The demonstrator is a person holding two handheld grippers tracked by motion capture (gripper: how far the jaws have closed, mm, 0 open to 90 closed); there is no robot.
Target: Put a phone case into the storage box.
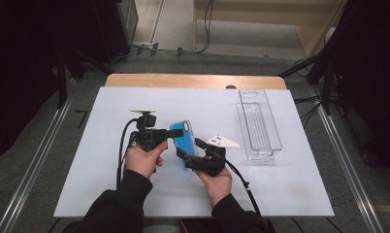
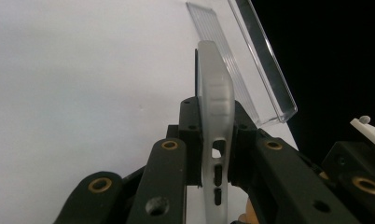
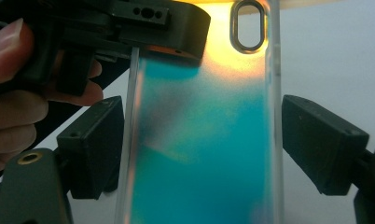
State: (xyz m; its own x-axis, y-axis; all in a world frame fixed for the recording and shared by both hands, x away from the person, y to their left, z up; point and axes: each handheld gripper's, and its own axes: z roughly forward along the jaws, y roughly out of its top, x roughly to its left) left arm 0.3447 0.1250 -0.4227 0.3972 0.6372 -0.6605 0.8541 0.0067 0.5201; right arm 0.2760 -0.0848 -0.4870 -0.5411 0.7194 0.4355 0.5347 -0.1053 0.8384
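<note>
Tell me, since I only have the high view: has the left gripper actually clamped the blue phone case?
Observer: Yes. The left gripper view shows the left gripper with its pads pressed on both faces of the phone case, which stands edge-on between them.
Operator: And the right gripper?
Observer: Open. In the right gripper view, the right gripper straddles the case's width, and one pad stands apart from its edge.
Operator: What is the case's side like?
Observer: Frosted and translucent, with raised button bumps and small slots.
</note>
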